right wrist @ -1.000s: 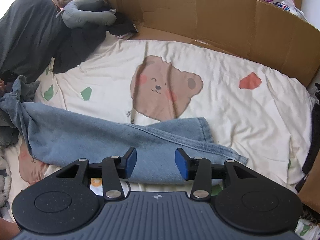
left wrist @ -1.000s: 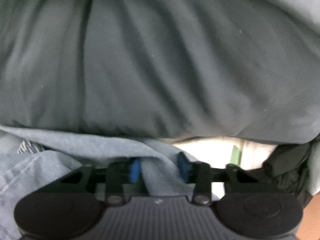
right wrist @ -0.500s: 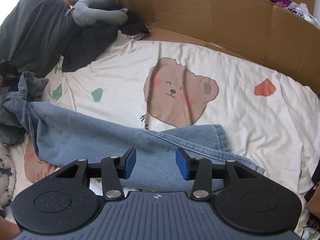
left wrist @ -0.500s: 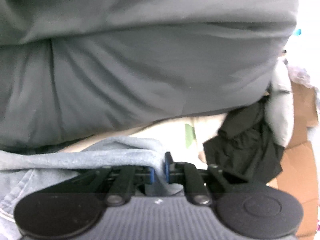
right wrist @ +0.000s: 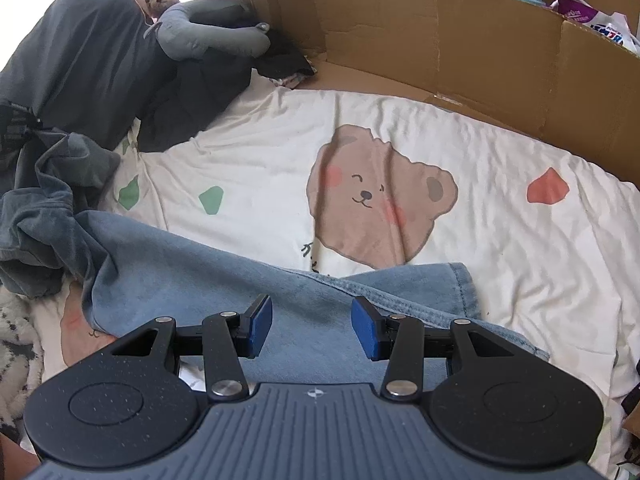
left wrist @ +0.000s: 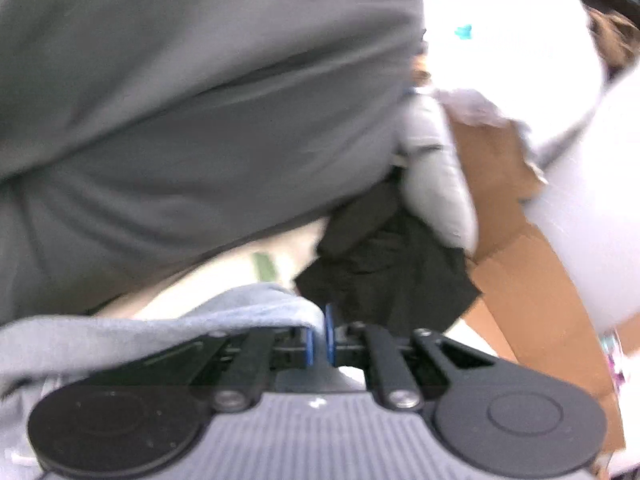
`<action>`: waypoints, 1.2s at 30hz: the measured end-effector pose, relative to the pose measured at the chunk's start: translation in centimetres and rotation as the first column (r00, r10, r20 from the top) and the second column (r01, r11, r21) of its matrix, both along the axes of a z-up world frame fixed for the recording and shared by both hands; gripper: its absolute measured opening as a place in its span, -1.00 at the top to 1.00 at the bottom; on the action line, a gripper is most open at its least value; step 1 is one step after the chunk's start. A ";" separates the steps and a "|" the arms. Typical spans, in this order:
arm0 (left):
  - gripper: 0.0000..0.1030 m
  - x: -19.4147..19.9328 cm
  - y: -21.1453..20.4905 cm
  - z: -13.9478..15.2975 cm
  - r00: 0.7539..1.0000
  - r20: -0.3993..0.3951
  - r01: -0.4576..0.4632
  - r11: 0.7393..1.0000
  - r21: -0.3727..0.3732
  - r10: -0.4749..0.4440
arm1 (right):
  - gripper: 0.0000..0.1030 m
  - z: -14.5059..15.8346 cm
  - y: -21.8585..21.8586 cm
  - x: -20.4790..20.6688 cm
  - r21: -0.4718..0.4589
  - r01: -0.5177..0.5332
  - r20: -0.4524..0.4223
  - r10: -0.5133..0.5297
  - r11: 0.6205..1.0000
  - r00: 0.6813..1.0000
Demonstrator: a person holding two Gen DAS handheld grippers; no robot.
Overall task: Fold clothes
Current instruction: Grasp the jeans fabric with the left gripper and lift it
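Note:
A pair of light blue jeans [right wrist: 208,280] lies stretched across a cream bedsheet with a bear print [right wrist: 380,200]. One leg ends at the hem [right wrist: 464,288] on the right; the other end rises toward the left edge. In the left wrist view my left gripper [left wrist: 319,338] is shut on a fold of the jeans [left wrist: 224,312], lifted off the sheet. My right gripper [right wrist: 312,326] hovers open over the jeans leg, nothing between its blue pads.
A big dark grey pillow [left wrist: 192,112] fills the left wrist view; it also sits at the far left [right wrist: 76,52]. Grey-green clothing [right wrist: 48,216], black clothing [left wrist: 384,264], a grey plush [right wrist: 208,30] and cardboard walls [right wrist: 460,28] border the bed.
My left gripper closed on the jeans fold, then rose and rolled, bringing black clothing and cardboard into its view. The jeans' left end got pulled up. The right gripper barely moved.

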State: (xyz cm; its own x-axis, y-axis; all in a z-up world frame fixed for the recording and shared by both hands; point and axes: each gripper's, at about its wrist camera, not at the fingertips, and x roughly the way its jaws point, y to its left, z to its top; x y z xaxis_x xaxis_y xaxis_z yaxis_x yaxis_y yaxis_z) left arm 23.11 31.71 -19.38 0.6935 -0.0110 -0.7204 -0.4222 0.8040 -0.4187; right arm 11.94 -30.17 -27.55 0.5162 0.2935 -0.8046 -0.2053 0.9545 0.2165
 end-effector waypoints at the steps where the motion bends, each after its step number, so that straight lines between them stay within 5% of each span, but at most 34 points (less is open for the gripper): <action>1: 0.88 0.3 -0.7 0.4 1.000 0.012 0.027 1.000 0.002 -0.027 | 0.01 0.0 0.0 0.1 0.003 -0.001 0.003 0.001 1.000 1.000; 13: 0.88 2.0 -8.0 2.3 0.968 0.082 0.243 0.969 -0.038 -0.239 | 0.01 0.8 0.3 0.5 0.035 0.004 0.026 -0.005 0.999 1.000; 19: 0.88 2.0 -13.3 3.3 0.907 0.126 0.412 0.909 -0.061 -0.403 | 0.01 1.8 1.0 0.8 0.057 -0.007 0.054 0.004 0.998 0.999; 25: 0.88 1.6 -19.3 2.5 0.830 0.161 0.555 0.820 -0.136 -0.535 | 0.01 3.4 2.3 1.4 0.093 -0.038 0.098 0.029 0.995 0.995; 33: 0.88 0.4 -24.2 -3.3 0.778 0.083 0.623 0.749 -0.226 -0.623 | -0.01 3.8 3.2 1.7 0.113 -0.063 0.117 0.050 0.992 0.992; 36: 0.82 0.2 -24.0 -4.7 0.778 0.022 0.615 0.752 -0.237 -0.628 | -0.01 3.5 3.2 1.6 0.110 -0.061 0.110 0.049 0.992 0.993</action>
